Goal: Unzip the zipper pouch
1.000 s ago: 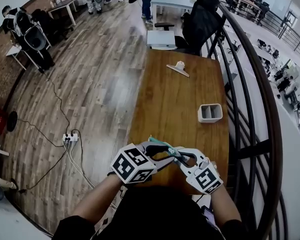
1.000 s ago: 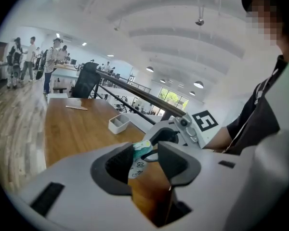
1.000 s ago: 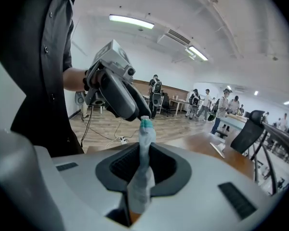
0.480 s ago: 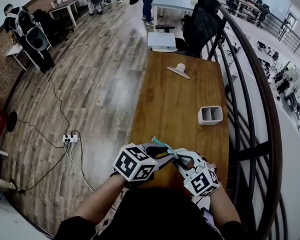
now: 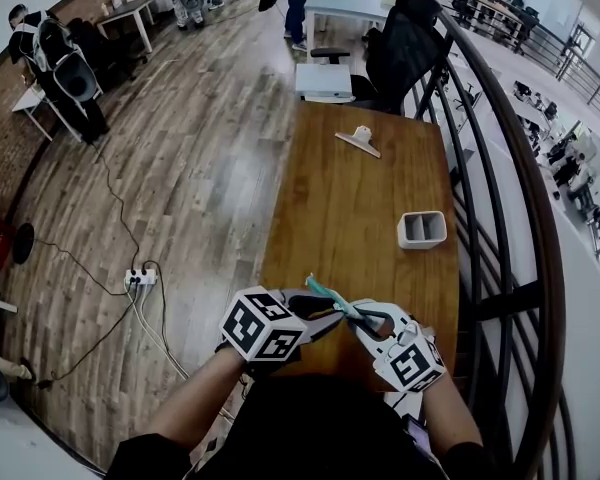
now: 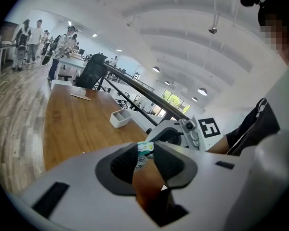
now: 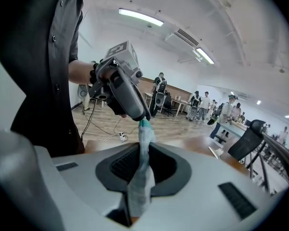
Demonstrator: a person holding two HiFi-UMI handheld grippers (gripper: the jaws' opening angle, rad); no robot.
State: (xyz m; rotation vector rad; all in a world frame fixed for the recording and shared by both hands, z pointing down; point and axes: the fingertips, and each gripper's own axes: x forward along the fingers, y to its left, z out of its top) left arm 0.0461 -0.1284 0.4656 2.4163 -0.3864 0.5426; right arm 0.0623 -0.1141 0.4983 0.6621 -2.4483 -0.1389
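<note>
Right tongs (image 7: 144,153) are clamping the zipper pouch (image 7: 140,177), with pale fabric running up between the pads. Left tongs (image 6: 145,154) have just been closing and are now pinching a small teal tab (image 6: 145,147) at the pouch's other end, right at the tips. I'm reading that tab as the zipper pull but can't confirm it. The pouch is hanging stretched between the two, in the air over the near edge of the worktop (image 5: 330,218), not resting on it.

Further out, a white two-slot box (image 5: 420,227) is sitting by the right edge and a small clip-like item (image 5: 357,139) is lying toward the far edge. A black chair (image 5: 400,43) is standing beyond the far edge, and people are standing around well behind that.

Risks, as I'm judging them:
- The left grip is biting only at the very tips, so a sharp pull is likely to slip the tab out.
- Pulling off the zipper line is going to cock the slider and jam it.
- The right tongs are gripping soft fabric, so it may bunch or creep through the pads under tension.
- With nothing supporting it, losing either grip is going to drop the pouch, possibly off the near edge.
</note>
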